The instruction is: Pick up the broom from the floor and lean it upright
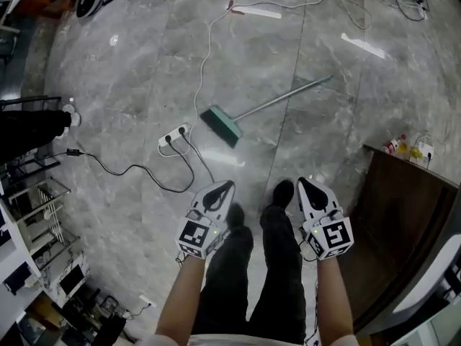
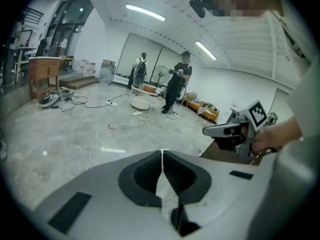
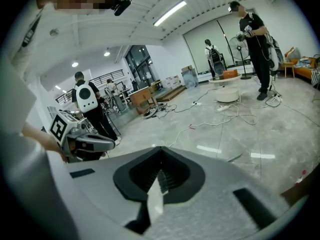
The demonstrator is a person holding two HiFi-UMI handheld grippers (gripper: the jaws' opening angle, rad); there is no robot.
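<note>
Broom (image 1: 270,104) lying flat on the floor (image 1: 130,85).
Left gripper (image 1: 225,184) and right gripper (image 1: 303,182) are both clenched on nothing, with the broom well beyond their fingertips.

Dark trousers (image 1: 277,280) and dark shoes (image 1: 282,192) in the middle. Either side of the trousers sit the white-shelled left gripper (image 1: 230,184) and right gripper (image 1: 301,181), black inside the jaws. Each has a black-and-white marker cube (image 1: 198,238), and the top (image 1: 238,340) looks pale, possibly short-sleeved.
</note>
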